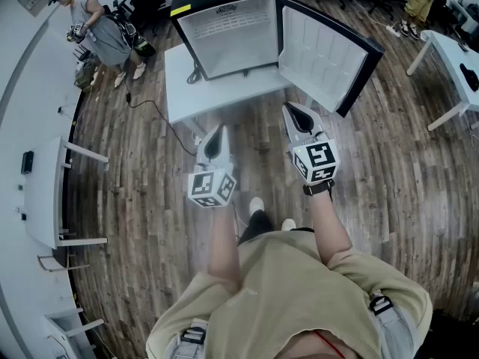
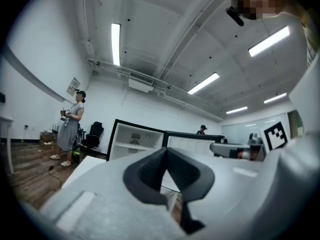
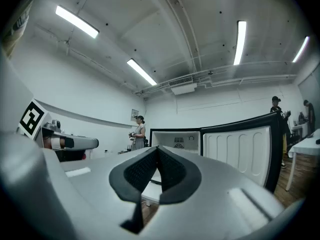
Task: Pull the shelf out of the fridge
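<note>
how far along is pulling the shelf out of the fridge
Done: the fridge door stands open. In hand: nothing; the left gripper and right gripper are shut, empty and short of the fridge. Left: the shelf sits inside; reach in, grip it and pull it out.

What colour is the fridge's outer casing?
Black; the fridge interior is white. Clearest in the head view.
</note>
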